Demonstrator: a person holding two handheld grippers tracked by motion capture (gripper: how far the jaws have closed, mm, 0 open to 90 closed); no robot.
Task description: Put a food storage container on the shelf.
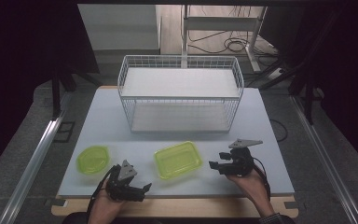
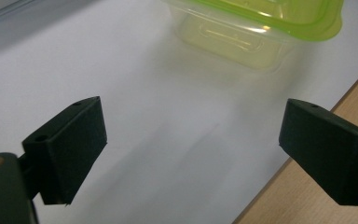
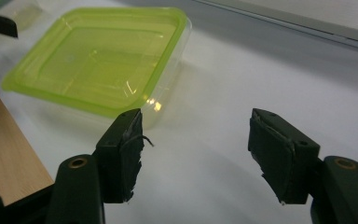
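White table top (image 1: 270,140) fills the middle of the high view, with a wooden edge along its near side and dark floor around it. At the far half of the table stands a white wire basket (image 1: 180,93) with two flat shelves. On the near half lies a rectangular green container (image 1: 177,159), and to its left, well apart, a smaller round green container (image 1: 92,159). The left gripper (image 1: 145,187) is held low at the near edge, just near and left of the rectangular container, and its jaws stand wide apart with nothing between them. The right gripper (image 1: 213,164) is at the right of the same container, near it but not touching, and its jaws are also spread open and empty. In the right gripper view the rectangular container (image 3: 98,60) lies ahead and to the left of the jaws.
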